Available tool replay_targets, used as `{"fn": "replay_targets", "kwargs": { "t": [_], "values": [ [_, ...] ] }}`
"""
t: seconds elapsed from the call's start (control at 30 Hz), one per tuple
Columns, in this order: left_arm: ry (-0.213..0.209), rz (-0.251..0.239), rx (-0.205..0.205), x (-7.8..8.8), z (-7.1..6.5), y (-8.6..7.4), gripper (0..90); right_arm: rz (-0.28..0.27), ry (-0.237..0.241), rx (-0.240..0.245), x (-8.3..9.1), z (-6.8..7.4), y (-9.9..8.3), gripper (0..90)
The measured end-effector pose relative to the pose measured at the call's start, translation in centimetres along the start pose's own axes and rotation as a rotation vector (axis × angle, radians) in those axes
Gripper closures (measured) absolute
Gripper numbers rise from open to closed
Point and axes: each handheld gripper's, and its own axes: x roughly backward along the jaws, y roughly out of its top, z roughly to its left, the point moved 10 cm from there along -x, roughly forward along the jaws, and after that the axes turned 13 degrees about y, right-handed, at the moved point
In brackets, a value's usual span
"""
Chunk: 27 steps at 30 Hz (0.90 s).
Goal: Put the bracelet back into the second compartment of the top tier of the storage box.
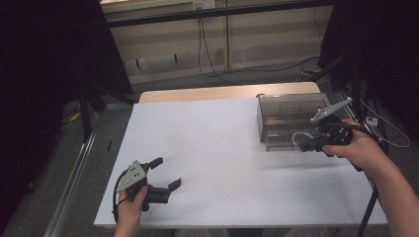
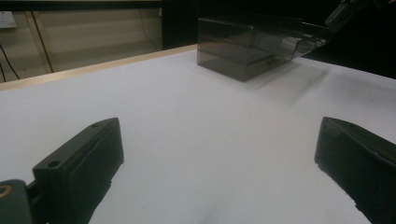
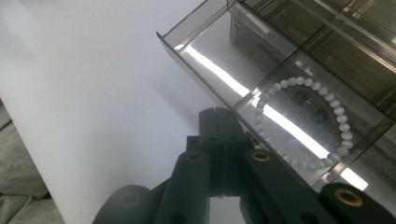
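A: What lies on the white rectangular worktop [image 1: 212,148]?

B: A smoky transparent plastic organiser box with inner dividers [image 1: 289,121] sits at its far right part. A bracelet of small white round beads [image 3: 303,121] lies inside it, in the compartment along the near wall, curled in an open ring on the floor of that compartment.

A: And the right gripper [image 1: 309,144]?

B: The person's right hand [image 1: 363,148] holds it at the near side of the box, with the grey three-cornered plate on top tilted upward. In the right gripper view its black fingers [image 3: 224,140] are pressed together, their tips right at the near wall of the box, beside the bracelet's compartment. Whether they catch the wall's edge between them cannot be told.

A: The left gripper [image 1: 164,173]?

B: It rests low at the near left part of the worktop, held by the person's left hand [image 1: 129,207]. Its black fingers [image 2: 84,163] are spread wide, with bare white surface between them. It points across the worktop toward the box, which stands well apart from it.

A: Anything beyond the worktop?

B: A pale wooden panel wall [image 1: 217,34] with a black cable [image 1: 202,44] hanging down it, and grey floor [image 1: 74,177] on the left side.
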Motion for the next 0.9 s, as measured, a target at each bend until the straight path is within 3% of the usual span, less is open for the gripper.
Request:
{"fn": "replay_targets", "kwargs": {
  "t": [0.9],
  "values": [
    [-0.001,0.001,-0.002,0.0,-0.1,0.0,1.6,0.038,-0.004,-0.022,-2.1,-1.3,-1.9,90.0]
  ]
}}
